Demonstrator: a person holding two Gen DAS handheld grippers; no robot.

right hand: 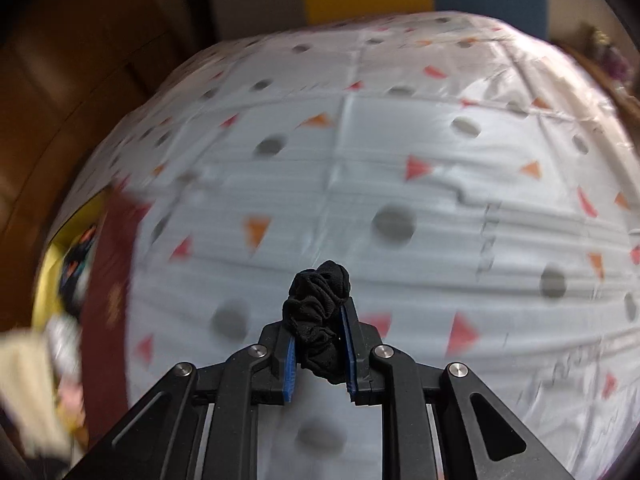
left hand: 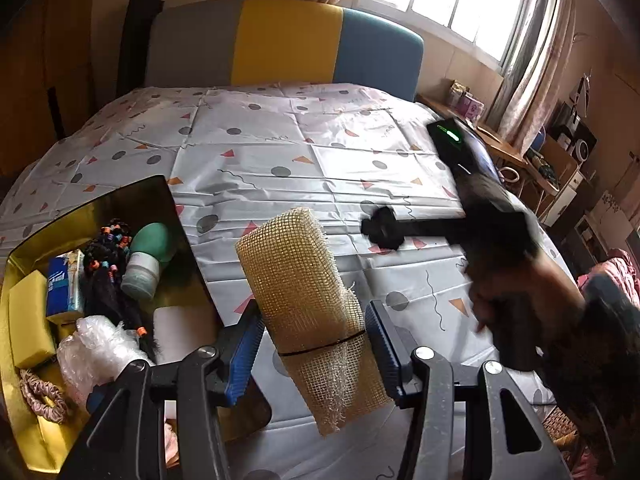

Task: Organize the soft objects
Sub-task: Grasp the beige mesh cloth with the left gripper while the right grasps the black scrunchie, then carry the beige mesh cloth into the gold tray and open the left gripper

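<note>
Above the patterned bedspread: left gripper clamps a beige mesh roll; right gripper is clenched on a black scrunchie. Left wrist view alone itemises the gold box: yellow sponge, tissue pack, green bottle, beaded hairpiece, pink scrunchie. Right wrist view blurs that box.

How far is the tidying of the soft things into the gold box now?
Done: the gold box already holds a green bottle, beaded hair and sponges. In hand: the left gripper holds a mesh sponge; the right gripper holds a black scrunchie. Left: putting both in the box.
</note>
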